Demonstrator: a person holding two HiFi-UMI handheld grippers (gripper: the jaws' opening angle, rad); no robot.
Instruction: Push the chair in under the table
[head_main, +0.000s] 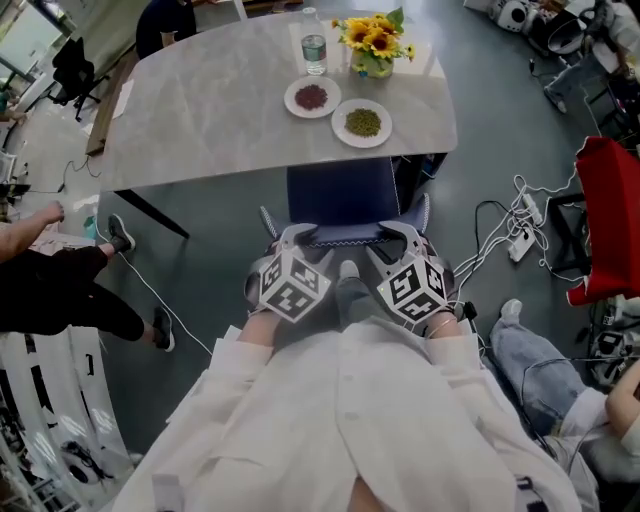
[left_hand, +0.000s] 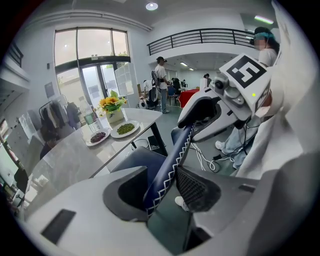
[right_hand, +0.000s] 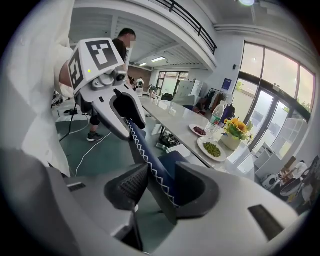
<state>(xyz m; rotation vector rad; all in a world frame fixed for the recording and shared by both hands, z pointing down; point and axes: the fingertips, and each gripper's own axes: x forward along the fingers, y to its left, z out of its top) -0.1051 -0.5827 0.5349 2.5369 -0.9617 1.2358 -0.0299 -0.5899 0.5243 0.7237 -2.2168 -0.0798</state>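
A blue chair (head_main: 340, 195) with white zigzag stitching stands with its seat partly under the grey marble table (head_main: 230, 110). Both grippers sit on the top edge of its backrest. My left gripper (head_main: 297, 240) holds the left end and my right gripper (head_main: 400, 238) holds the right end. In the left gripper view the backrest (left_hand: 172, 155) runs between the jaws of the left gripper (left_hand: 165, 187), with the right gripper (left_hand: 200, 107) clamped further along. In the right gripper view the backrest (right_hand: 145, 155) is pinched in the right gripper (right_hand: 157, 187), and the left gripper (right_hand: 122, 107) is beyond it.
On the table stand a plate of red beans (head_main: 312, 97), a plate of green beans (head_main: 362, 122), a water bottle (head_main: 314, 50) and a sunflower vase (head_main: 373, 45). Cables and a power strip (head_main: 520, 240) lie on the floor at right. People sit at left (head_main: 60, 290) and right (head_main: 530, 360).
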